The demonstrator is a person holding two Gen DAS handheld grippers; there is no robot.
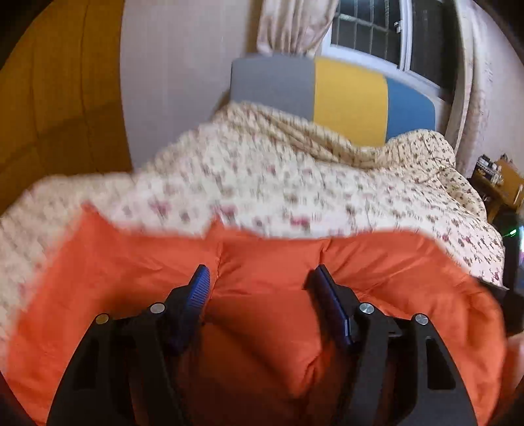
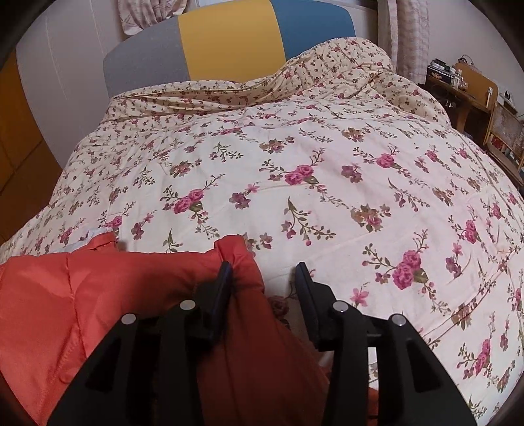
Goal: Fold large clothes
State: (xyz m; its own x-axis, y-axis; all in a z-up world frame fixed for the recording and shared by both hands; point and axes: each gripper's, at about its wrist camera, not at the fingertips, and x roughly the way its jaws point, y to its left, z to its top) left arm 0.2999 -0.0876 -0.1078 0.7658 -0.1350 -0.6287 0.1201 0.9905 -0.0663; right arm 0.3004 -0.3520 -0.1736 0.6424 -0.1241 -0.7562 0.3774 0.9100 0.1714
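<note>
One orange garment (image 2: 82, 295), two tools.

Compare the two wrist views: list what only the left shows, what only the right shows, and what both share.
Only the left wrist view: a barred window, and the left gripper open above the orange garment, which fills the foreground.

Only the right wrist view: a white bit at the garment's far edge, a wicker chair, and the right gripper, pads apart, a fold of orange fabric against one finger.

Both: the orange garment, floral quilt, grey, yellow and blue headboard, curtain and cluttered wooden desk.
</note>
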